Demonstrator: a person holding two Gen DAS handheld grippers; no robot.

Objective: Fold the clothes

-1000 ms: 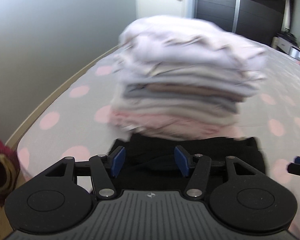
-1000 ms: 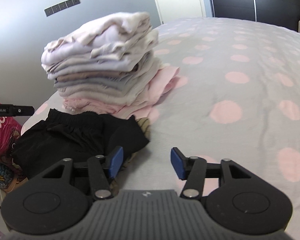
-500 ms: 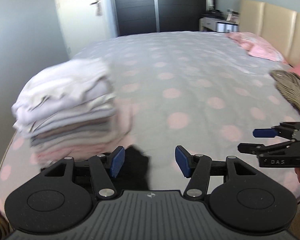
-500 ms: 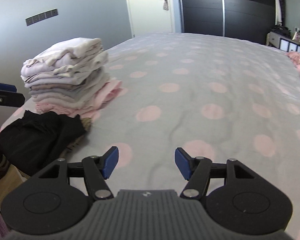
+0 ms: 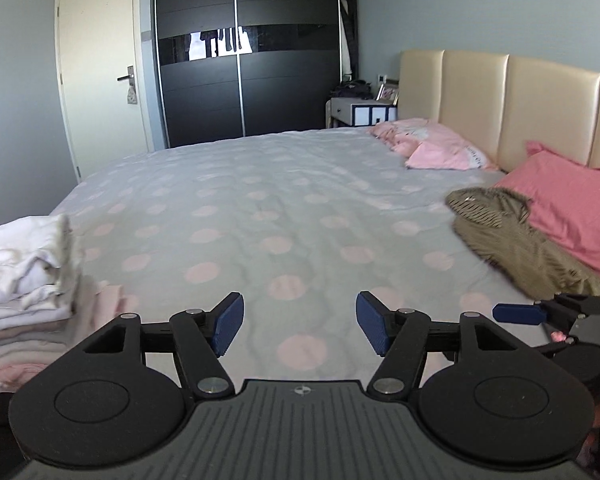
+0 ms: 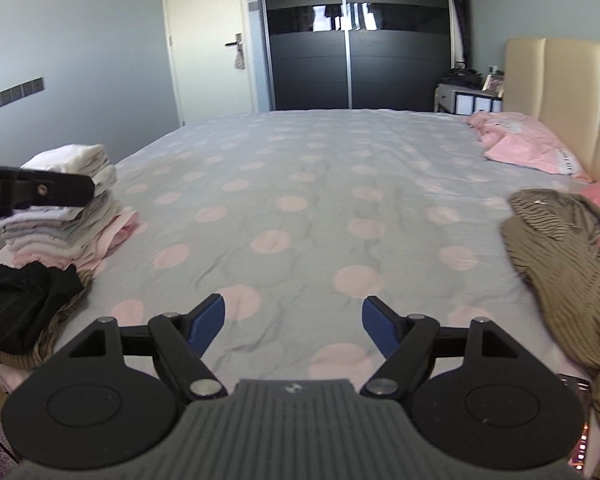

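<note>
Both of your tools hover over the bed (image 6: 300,184) with nothing in them: the left gripper (image 5: 299,326) has its fingers spread wide apart, and so does the right gripper (image 6: 292,322). At about 9 o'clock in the right wrist view a stack of folded clothes (image 6: 64,216) sits near the bed's corner, with a black garment (image 6: 24,300) lying just in front of it, touching its base. At about 3 o'clock a loose olive striped garment (image 6: 556,268) lies crumpled against a pink pillow (image 5: 572,196).

That striped piece looks like the one still wanting a fold, so aim there, though its lower end runs out of the picture and you cannot see how it hangs. Take it by two well-separated points along one edge, one tool each, not by a bunched lump. Lift until it hangs free, then lay it flat on the bare middle of the bed at 12 o'clock, well apart from the stack. Smooth before folding; this thin knit will likely slump and wrinkle.
</note>
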